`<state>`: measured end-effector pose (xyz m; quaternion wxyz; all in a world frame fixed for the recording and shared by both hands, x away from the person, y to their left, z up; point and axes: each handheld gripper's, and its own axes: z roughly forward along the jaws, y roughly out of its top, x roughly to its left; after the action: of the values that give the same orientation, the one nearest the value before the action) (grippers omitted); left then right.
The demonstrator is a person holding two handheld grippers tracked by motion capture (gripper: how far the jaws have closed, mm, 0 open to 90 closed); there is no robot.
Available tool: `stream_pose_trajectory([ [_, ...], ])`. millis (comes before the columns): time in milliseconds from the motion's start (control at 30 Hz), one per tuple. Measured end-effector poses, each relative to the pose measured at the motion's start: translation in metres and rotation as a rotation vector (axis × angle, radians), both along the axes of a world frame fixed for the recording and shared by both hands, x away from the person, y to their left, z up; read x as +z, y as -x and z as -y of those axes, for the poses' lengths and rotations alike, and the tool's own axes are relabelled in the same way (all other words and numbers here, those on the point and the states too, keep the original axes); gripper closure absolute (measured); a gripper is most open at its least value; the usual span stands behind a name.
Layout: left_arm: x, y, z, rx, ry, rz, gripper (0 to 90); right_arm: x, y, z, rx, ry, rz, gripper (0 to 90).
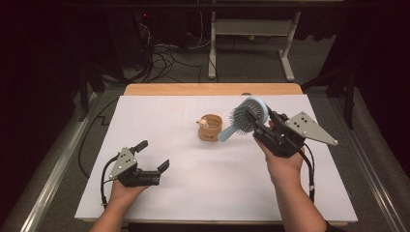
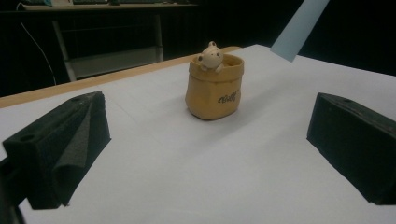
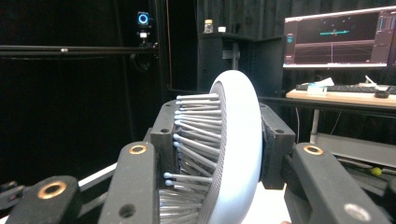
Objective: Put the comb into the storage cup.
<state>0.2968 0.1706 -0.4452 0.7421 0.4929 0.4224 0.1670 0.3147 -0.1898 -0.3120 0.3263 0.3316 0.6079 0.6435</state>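
Nearest my side of the worktop [image 1: 159,203], I hold the left gripper [image 1: 153,155] low over the near-left part of the white sheet, its jaws spread wide with nothing between them. In the left gripper view the two black pads [image 2: 60,149] stand well apart and frame the tan pouch-shaped holder [image 2: 215,88], which is upright with a small bear figure [image 2: 211,56] peeking over its rim.

Farther in, toward the right edge, I carry the right gripper [image 1: 266,124] raised off the sheet, its jaws clamped on the head of the pale blue hairbrush [image 1: 245,117]. The brush's handle slants down toward the holder [image 1: 210,127] near the centre of the worktop. In the right gripper view the bristles [image 3: 196,140] face left.
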Motion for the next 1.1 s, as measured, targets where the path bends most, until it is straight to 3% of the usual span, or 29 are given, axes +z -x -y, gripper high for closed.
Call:
stream_pose_trajectory([
  [600, -0.002, 0.002, 0.002, -0.026, -0.014, -0.003, 0.2, 0.015, -0.029, -0.012, -0.044, 0.008, 0.014, 59.7],
  [1100, -0.001, 0.0, -0.004, -0.019, 0.004, -0.007, 0.2, 0.004, -0.058, -0.032, -0.064, 0.026, -0.002, 59.6],
])
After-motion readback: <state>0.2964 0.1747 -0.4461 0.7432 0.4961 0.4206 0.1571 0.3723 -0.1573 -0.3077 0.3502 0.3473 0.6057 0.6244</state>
